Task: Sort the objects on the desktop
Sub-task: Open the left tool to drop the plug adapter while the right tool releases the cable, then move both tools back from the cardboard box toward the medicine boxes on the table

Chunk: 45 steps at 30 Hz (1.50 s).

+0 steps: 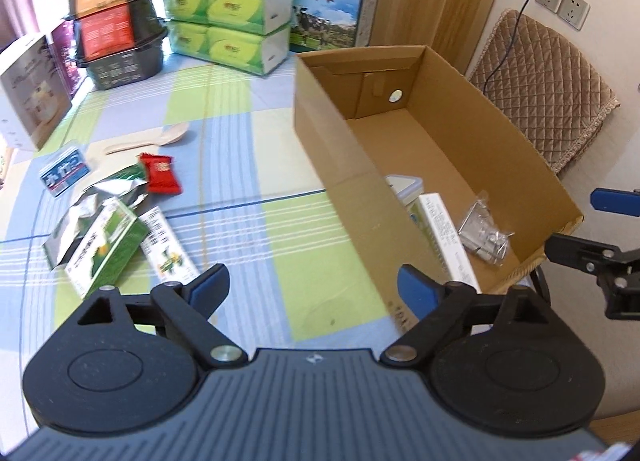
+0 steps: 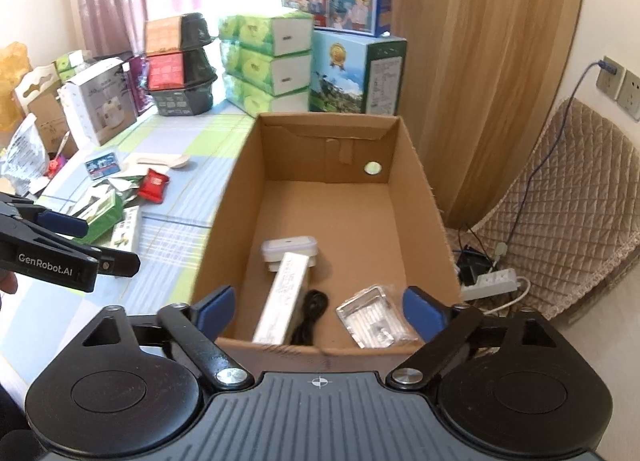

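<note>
Ahead of your right gripper (image 2: 318,311), spread wide and empty, the cardboard box (image 2: 416,197) holds a white carton (image 2: 282,297), a clear packet (image 2: 374,315) and a half-hidden black cable (image 2: 310,315). Your left gripper (image 1: 314,293), equally wide and empty, has blurred packets (image 1: 120,221) lying left of its fingers.

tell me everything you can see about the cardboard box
The box is plain brown corrugated cardboard, rectangular and open-topped, standing upright on the checked tablecloth near its right edge. Its far wall has a folded tab and a small round hole. Inside, near the front, lie a white lidded container, a long white carton leaning on it, a black cable and a clear packet. Neither gripper touches it.
</note>
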Each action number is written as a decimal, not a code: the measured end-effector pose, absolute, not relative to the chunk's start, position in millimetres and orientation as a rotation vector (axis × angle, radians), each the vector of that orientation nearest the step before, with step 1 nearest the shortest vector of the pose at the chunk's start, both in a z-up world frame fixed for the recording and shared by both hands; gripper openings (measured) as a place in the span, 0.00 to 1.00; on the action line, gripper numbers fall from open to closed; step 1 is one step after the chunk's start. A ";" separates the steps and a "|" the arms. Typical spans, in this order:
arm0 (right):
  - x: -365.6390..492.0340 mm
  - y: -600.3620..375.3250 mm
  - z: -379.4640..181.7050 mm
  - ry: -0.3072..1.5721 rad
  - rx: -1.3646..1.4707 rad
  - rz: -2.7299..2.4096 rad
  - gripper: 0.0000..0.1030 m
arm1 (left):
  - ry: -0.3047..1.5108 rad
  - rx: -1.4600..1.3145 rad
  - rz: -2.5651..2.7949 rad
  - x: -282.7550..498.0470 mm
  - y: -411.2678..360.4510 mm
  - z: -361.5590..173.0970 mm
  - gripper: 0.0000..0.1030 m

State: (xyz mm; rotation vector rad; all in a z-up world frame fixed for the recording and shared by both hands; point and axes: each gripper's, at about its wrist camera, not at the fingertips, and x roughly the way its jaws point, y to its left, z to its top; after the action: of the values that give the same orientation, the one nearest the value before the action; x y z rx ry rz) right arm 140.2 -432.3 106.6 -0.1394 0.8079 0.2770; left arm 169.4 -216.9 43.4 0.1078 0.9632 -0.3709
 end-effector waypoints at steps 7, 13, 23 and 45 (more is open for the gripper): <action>118.1 -404.8 113.4 0.783 -0.154 0.317 0.98 | 0.935 0.089 -0.326 151.4 -177.0 53.8 0.99; 106.9 -379.9 119.6 0.754 -0.180 0.340 0.98 | 0.929 0.057 -0.283 143.4 -138.8 59.9 0.99; 101.0 -333.5 124.0 0.721 -0.227 0.413 0.98 | 0.921 0.016 -0.203 139.5 -73.8 63.3 0.99; 120.9 -263.4 85.7 0.829 -0.220 0.539 0.98 | 0.926 0.065 -0.172 156.2 4.8 22.4 0.98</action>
State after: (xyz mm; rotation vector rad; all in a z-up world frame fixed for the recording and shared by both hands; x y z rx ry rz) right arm 120.9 -263.4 85.7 -0.2202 0.8292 0.5395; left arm 156.2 4.8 22.4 0.0649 0.9261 -0.1715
